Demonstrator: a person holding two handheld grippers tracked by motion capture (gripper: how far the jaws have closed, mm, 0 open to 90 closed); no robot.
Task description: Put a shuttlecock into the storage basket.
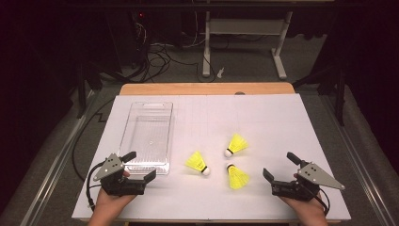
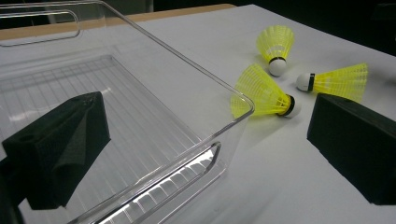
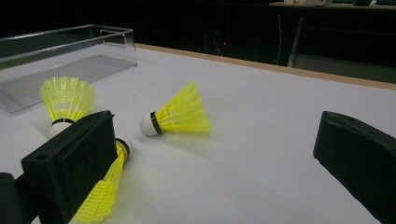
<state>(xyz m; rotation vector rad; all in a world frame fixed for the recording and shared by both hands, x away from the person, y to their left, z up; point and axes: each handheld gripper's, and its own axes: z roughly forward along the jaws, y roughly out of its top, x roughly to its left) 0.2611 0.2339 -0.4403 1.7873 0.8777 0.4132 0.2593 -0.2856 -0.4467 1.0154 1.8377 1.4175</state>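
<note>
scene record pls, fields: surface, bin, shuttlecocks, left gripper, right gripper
surface: white table sheet, on a wooden-edged table
bin: clear plastic bin, empty, left of centre
shuttlecocks: three yellow, lying on the sheet right of the bin: left shuttlecock, far shuttlecock, near shuttlecock; none in the bin
left gripper: left gripper, open, holding nothing, at the bin's near end
right gripper: right gripper, open, holding nothing, right of the shuttlecocks
</note>
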